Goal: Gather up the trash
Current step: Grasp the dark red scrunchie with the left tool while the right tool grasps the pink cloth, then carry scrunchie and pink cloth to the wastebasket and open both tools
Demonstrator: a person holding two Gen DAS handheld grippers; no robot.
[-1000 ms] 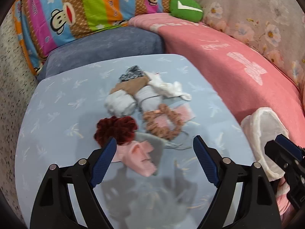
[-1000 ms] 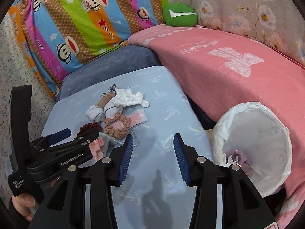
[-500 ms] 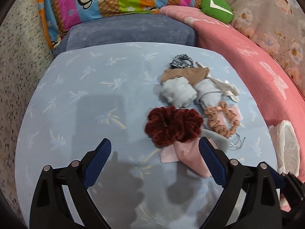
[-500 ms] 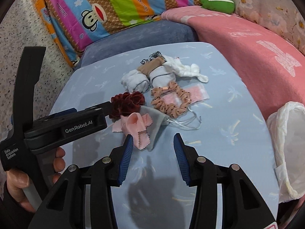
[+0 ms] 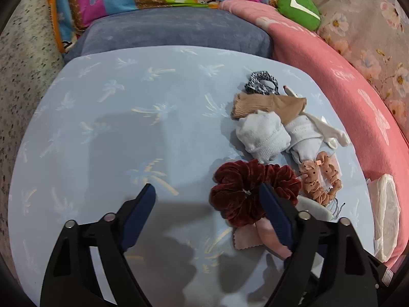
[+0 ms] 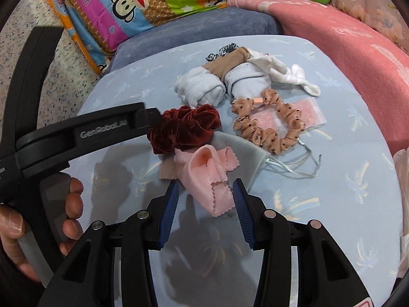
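1. Now the left gripper (image 5: 207,202) is spread wide and has just been closing, with only bare counter (image 5: 107,138) between its fingers; its right finger overlaps the dark red velvet scrunchie (image 5: 245,192).
2. Just below that scrunchie (image 6: 184,128), the right gripper (image 6: 204,197) stands released around the pink cloth's (image 6: 209,171) near tip.

A lived-in home, likely a sitting or sleeping corner: a cartoon-monkey striped pillow (image 6: 143,7) at 11 o'clock, a pink blanket (image 6: 340,38) at 2 o'clock beside floral fabric (image 5: 370,30), and a green cushion (image 5: 297,9) at 1 o'clock. A pale blue palm-print surface (image 5: 107,128) (its make unclear) carries rolled socks (image 5: 263,135) and scrunchies (image 5: 253,192); speckled flooring (image 6: 69,69) at 9 o'clock.
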